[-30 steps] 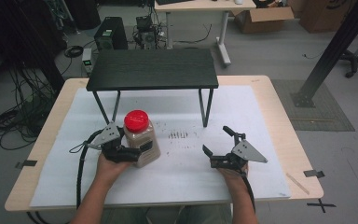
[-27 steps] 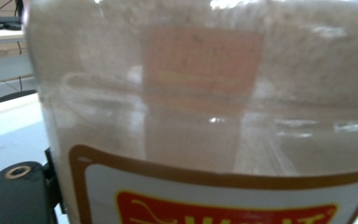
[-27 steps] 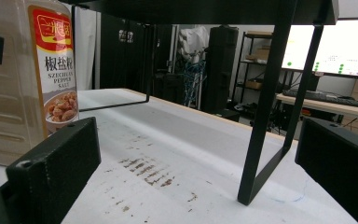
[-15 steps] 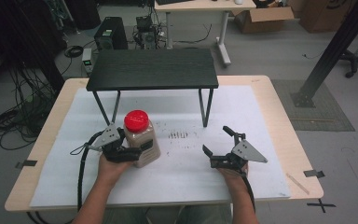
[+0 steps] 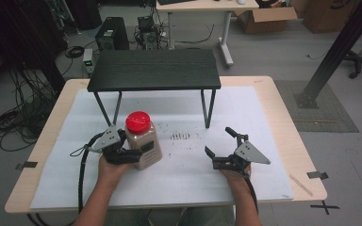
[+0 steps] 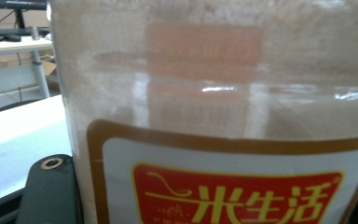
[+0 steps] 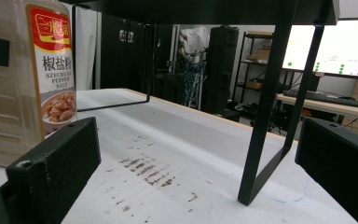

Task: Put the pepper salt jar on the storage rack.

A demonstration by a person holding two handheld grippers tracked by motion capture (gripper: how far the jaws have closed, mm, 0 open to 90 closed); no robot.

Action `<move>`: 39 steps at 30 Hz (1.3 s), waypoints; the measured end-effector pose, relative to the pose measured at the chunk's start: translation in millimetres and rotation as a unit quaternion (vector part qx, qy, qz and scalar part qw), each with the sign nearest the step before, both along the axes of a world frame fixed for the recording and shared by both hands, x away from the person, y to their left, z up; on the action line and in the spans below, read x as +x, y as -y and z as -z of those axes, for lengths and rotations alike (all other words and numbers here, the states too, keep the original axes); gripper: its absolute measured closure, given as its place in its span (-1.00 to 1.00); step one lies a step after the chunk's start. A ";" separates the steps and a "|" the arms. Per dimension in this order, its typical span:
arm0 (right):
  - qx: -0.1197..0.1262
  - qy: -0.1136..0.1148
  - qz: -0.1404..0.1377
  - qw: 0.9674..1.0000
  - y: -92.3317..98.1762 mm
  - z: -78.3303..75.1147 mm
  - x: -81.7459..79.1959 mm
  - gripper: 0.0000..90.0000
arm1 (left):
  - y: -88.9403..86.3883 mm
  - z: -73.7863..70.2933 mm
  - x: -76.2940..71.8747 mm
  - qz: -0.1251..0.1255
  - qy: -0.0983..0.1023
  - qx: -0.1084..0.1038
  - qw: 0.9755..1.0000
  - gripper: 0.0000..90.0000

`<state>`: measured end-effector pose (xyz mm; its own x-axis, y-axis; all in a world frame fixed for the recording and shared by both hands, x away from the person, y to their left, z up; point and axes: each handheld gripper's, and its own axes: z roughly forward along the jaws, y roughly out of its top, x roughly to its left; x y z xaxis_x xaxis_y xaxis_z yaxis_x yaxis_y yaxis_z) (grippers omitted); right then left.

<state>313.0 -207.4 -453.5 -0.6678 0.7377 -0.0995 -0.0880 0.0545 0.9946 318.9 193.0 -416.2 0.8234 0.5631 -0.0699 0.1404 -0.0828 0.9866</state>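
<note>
High view: the clear plastic, red-capped seasoning jar [image 5: 142, 140], upright near-left on the white table sheet [image 5: 264, 122], is pinched by the just-closed left gripper [image 5: 131, 154] (presumably for lifting), while the right gripper [image 5: 222, 147] is held spread.

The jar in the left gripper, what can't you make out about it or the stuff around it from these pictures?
- Jar: its lid is cut off by the top edge in the left gripper view; the label's lower half is cut off at the bottom.
- Left gripper: where its pads meet the jar is hidden behind the jar in the high view.
- Dark marks on the table cover: too small to read in the high view.
- Right gripper: open, holding nothing.
</note>
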 end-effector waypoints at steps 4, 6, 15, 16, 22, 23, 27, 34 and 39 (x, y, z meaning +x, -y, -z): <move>0.000 0.000 0.000 1.000 0.0 0.0 0.1 -1.00 | -0.8 -2.4 -1.6 0.010 -0.003 -0.004 1.000 -0.44; -0.001 0.001 0.000 1.000 -0.1 0.0 0.0 -1.00 | -1.4 -5.0 -2.6 0.013 -0.001 -0.006 1.000 -0.44; 0.000 0.001 0.000 1.000 0.0 0.0 -0.1 -1.00 | -9.2 -30.7 -4.4 0.034 0.001 -0.026 0.999 -0.44; 0.000 0.001 0.000 1.000 0.0 0.0 -0.1 -1.00 | -9.2 -30.7 -4.4 0.034 0.001 -0.026 0.999 -0.43; 0.000 0.001 0.000 1.000 0.0 0.1 -0.2 -1.00 | -14.6 -53.7 -3.0 0.048 0.003 -0.027 0.998 -0.43; 0.000 0.001 0.000 1.000 0.0 0.1 -0.2 -1.00 | -14.6 -53.7 -3.0 0.048 0.003 -0.027 0.998 -0.43; 0.000 0.001 -0.001 1.000 0.1 0.1 -0.1 -1.00 | -17.7 -66.3 -1.0 0.057 0.002 -0.026 0.998 -0.43; 0.003 -0.001 0.000 1.000 0.1 0.0 -0.1 -1.00 | -21.7 -90.6 4.7 0.070 0.009 -0.019 0.997 -0.44; 0.004 -0.003 -0.001 1.000 0.5 0.0 0.3 -1.00 | -23.9 -110.6 9.7 0.082 0.011 -0.022 0.996 -0.44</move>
